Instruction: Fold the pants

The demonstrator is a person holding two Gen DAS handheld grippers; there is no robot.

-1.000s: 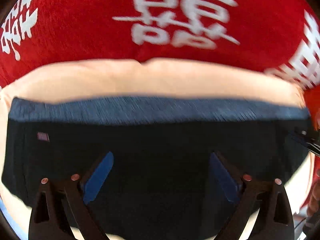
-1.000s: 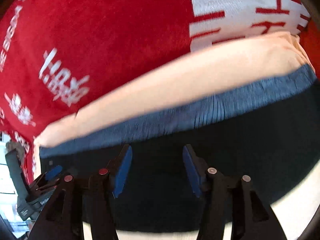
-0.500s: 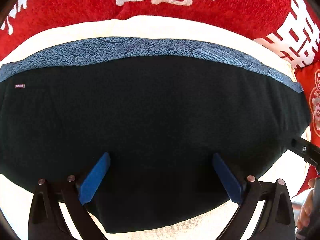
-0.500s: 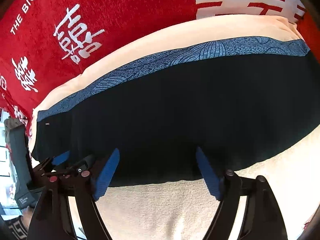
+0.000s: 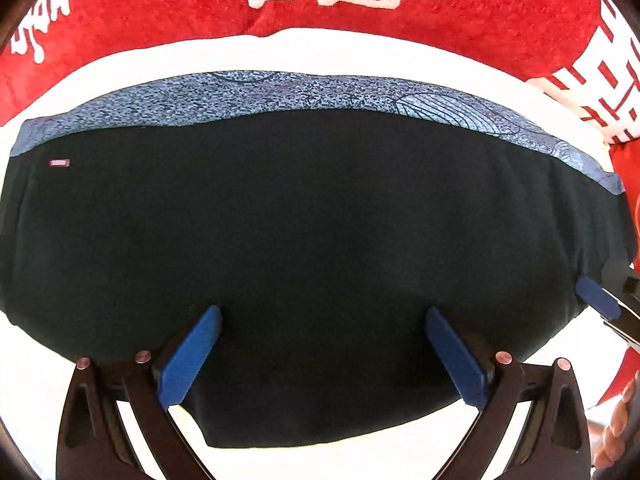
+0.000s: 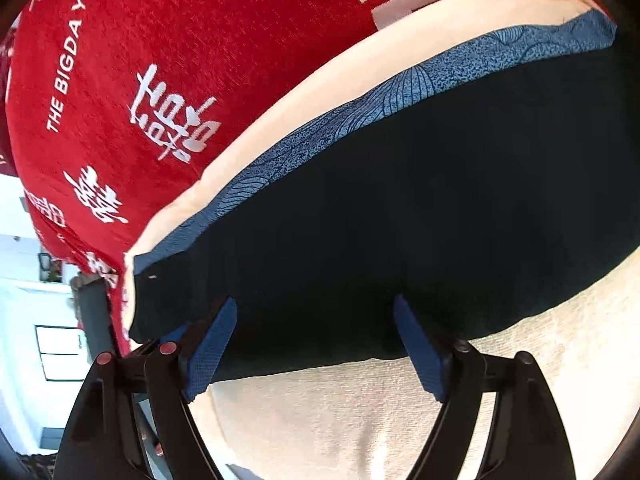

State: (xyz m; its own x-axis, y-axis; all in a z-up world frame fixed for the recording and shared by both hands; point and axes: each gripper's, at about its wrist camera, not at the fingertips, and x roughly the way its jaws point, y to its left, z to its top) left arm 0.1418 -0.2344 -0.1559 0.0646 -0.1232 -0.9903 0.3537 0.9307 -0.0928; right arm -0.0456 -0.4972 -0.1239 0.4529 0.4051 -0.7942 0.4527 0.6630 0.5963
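Black pants lie folded flat on a cream towel, their blue patterned waistband along the far edge. My left gripper points down over the near part of the pants, jaws wide open, nothing between the pads. A blue pad of the right gripper shows at the pants' right end. In the right wrist view the same pants and waistband run diagonally. My right gripper hangs open over their near edge, its pads apart from the cloth.
A red blanket with white lettering lies under the towel and fills the far side. Bare towel stretches out in front of the pants. A person's fingers show at the lower right. A bright room lies beyond the left edge.
The right gripper's jaws have spread wider. Both views have slid toward the pants' near edge, so the waistband sits higher in frame and the towel in front shows. The blur has cleared.
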